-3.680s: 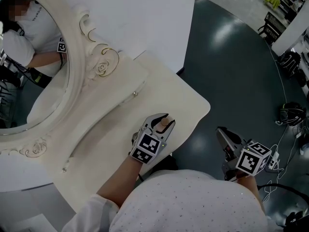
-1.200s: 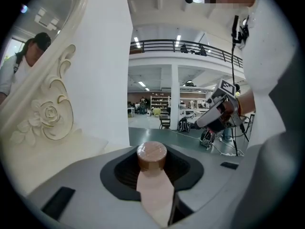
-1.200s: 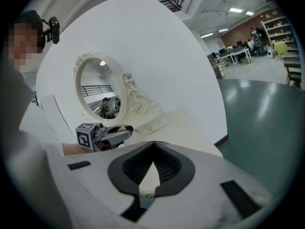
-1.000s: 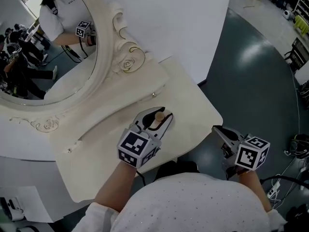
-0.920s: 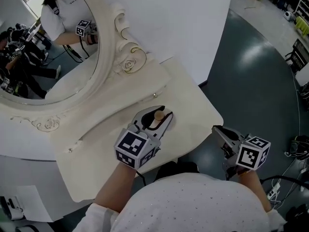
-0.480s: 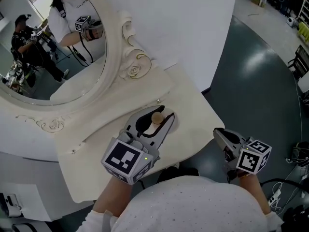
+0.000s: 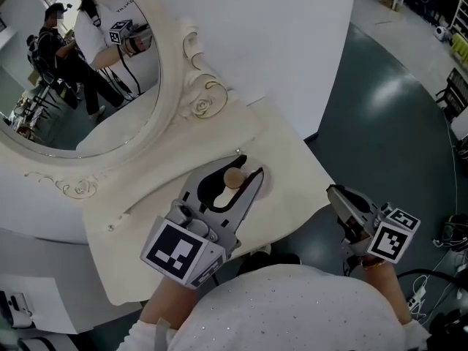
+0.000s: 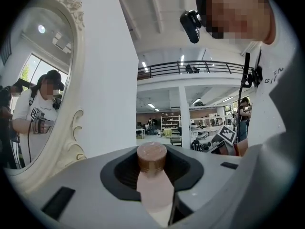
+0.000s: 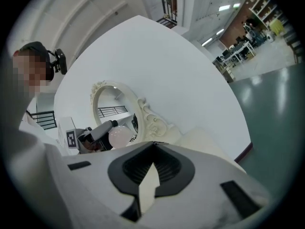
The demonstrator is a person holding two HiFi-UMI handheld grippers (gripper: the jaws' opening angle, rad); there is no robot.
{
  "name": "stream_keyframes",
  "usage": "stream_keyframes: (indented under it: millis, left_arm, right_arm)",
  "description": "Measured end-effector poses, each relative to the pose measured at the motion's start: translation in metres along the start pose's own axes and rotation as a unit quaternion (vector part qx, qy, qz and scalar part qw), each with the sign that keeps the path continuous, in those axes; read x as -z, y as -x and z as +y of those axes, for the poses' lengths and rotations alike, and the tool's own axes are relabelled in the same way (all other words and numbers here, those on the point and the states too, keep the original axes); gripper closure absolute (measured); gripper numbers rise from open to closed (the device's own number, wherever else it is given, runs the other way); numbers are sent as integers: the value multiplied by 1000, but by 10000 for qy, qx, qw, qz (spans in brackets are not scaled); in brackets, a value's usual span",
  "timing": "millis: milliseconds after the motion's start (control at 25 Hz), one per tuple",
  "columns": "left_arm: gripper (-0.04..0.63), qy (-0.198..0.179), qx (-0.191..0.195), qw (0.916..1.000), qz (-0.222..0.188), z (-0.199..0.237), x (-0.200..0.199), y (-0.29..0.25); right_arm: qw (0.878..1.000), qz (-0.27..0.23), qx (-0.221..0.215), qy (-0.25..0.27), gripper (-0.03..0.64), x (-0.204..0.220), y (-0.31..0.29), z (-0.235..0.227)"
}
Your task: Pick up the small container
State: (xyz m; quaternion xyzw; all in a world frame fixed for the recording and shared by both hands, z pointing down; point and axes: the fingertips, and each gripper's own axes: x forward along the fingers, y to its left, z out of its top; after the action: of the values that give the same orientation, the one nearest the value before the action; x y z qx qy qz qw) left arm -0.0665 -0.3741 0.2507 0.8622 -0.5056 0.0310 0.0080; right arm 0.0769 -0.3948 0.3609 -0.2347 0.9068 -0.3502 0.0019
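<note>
Left gripper (image 7: 248,168) pinches small container (image 8: 153,180) — pinkish, brown-capped — right gripper (image 7: 333,191) closed, empty

Small container (image 8: 153,185): a slim bottle-shaped vessel with a pale pink, smooth body that narrows slightly toward a short, round brown cap (image 8: 151,155). The cap is on. In the left gripper view the container stands upright, cap uppermost, its body filling the gap between the jaws of the left gripper (image 7: 249,167) and its cap sitting in the hollow formed by the dark pads (image 8: 119,173). The jaws press on its sides and carry it. From the head view only the rounded, tan cap top shows, lying between the two jaw arms just behind their tips, above the cream dressing table (image 7: 292,159) near its front edge.
</note>
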Motion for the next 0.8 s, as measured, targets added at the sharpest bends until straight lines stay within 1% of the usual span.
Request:
stream_keyframes:
  millis: [120, 200, 360, 440, 800]
  left_arm:
    - [469, 7, -3, 10000, -18, -3, 0, 2]
    - [469, 25, -10, 10000, -3, -5, 4, 5]
    - [469, 130, -55, 9999, 0, -4, 8, 11]
    - [469, 142, -103, 9998, 16, -3, 8, 13]
    - [469, 178, -314, 9993, 24, -3, 9, 20]
  right_arm:
    - [9994, -250, -199, 142, 618, -9, 1, 8]
    - [9988, -312, -285, 227, 618, -8, 0, 11]
    - [9979, -21, -357, 531, 618, 4, -8, 17]
    - [9973, 88, -448, 576, 618, 7, -11, 20]
    - [9948, 295, -564, 793, 618, 9, -15, 25]
